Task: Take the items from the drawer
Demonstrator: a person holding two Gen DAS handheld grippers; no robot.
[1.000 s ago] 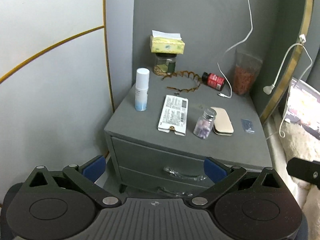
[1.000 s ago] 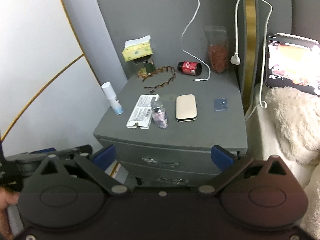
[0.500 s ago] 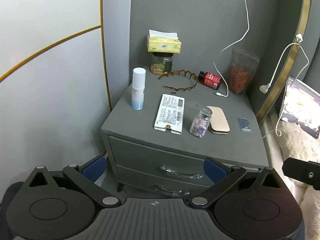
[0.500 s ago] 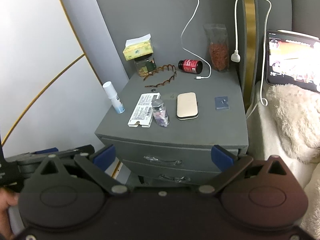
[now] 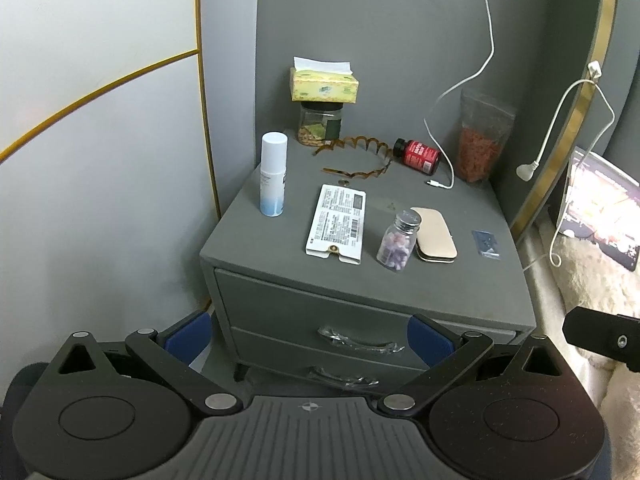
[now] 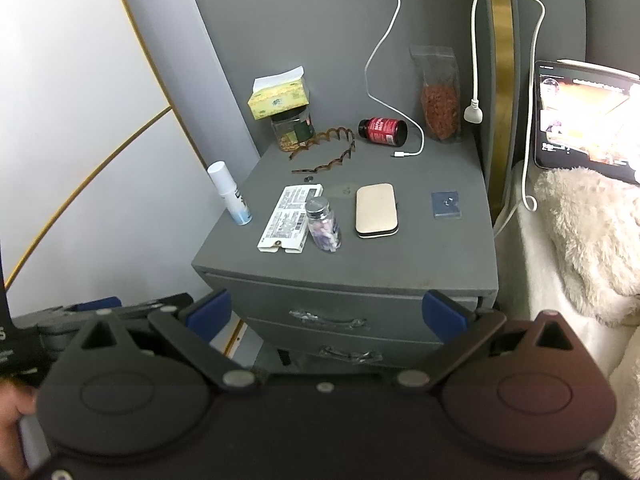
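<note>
So far nothing of the task looks done: both drawers of the grey nightstand [image 5: 372, 280] sit fully closed ahead of the two tools. The left gripper [image 5: 308, 334] has its blue-padded fingers spread wide with nothing between them, and the right gripper [image 6: 326, 314] is equally wide apart and empty. Neither touches the furniture.

From the left gripper, the upper drawer [image 5: 280, 300] lies straight ahead and slightly below, its handle [image 5: 360, 340] showing between the fingers; the lower drawer [image 5: 276, 350] sits beneath it, nearer the tool's base. From the right gripper the same upper drawer handle [image 6: 326, 318] is framed dead centre between the pads, so that tool seems the better aligned for a pull, though this is only a judgement.

Beyond the drawers, on top, stand a spray bottle [image 5: 273, 174], a flat white packet [image 5: 338, 224], a small pill jar [image 5: 398, 242] and a beige case [image 5: 436, 234] just beside it; whether any of these came out of a drawer cannot be told.

What remains, as I read it: reach a handle, pull a drawer open, and lift out the contents, which are hidden for now
</note>
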